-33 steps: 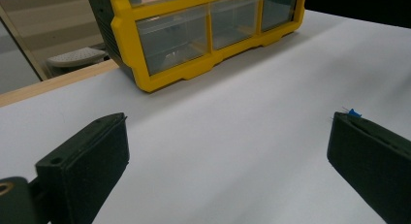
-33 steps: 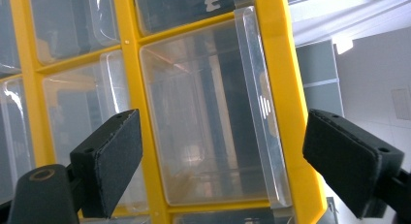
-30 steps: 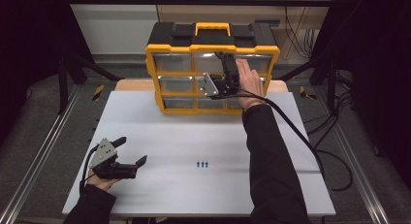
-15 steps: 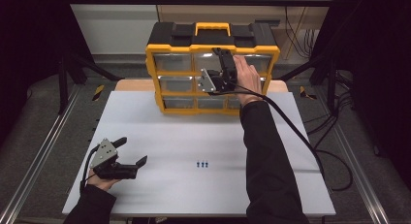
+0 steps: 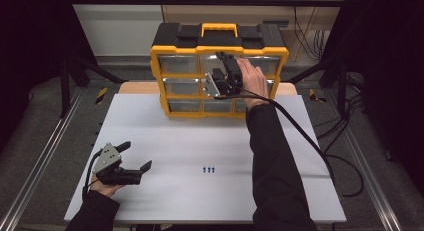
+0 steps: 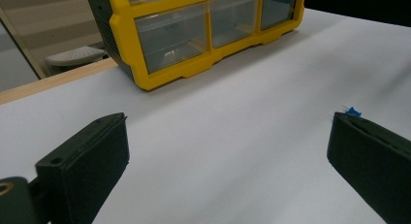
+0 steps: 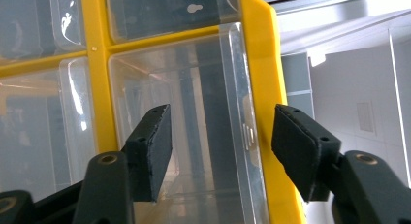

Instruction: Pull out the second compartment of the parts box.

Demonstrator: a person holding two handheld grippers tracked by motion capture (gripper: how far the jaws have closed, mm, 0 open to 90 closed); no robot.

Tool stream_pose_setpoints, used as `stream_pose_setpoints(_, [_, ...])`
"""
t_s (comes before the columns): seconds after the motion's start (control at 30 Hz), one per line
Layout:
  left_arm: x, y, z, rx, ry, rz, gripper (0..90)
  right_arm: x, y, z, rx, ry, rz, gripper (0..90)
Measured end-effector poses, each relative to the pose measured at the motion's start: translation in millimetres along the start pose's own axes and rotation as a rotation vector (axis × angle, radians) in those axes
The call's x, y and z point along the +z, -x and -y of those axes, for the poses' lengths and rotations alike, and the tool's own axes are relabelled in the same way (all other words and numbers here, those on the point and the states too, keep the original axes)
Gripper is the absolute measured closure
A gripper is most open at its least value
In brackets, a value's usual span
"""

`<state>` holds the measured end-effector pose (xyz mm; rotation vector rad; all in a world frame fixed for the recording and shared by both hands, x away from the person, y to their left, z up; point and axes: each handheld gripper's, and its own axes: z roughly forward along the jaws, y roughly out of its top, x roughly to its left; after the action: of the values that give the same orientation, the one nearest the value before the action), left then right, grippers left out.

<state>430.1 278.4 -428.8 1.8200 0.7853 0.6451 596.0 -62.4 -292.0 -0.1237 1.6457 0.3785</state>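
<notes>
The right hand-held gripper (image 5: 223, 73) is at the front of the yellow drawer organizer (image 5: 220, 38), which stands at the far edge of the white tabletop (image 5: 210, 136). Its jaws have just been closing around a clear drawer (image 7: 194, 127) and do not press it yet. The left hand-held gripper (image 5: 134, 157) rests wide open near the small blue parts (image 5: 209, 169).

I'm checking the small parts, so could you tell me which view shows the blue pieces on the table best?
The high view: all the blue pieces lie in the open on the white table. The left gripper view shows one peeking past a jaw.
</notes>
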Motion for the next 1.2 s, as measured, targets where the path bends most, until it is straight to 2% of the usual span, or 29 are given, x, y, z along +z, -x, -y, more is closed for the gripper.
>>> stream_pose_setpoints(0.27, [0.5, -0.1, 0.6, 0.003, -0.004, 0.002, 1.0, 2.5, -3.4, -1.0, -0.021, 0.0, 0.029, 52.8])
stream_pose_setpoints(0.97, [0.5, 0.2, 0.4, 0.003, -0.003, 0.001, 1.0, 2.5, -4.1, -0.7, -0.059, 0.001, 0.103, 75.4])
stream_pose_setpoints(1.2, [0.5, 0.3, 0.4, 0.003, -0.003, 0.001, 1.0, 2.7, -4.8, -0.4, -0.09, 0.005, 0.115, 77.3])
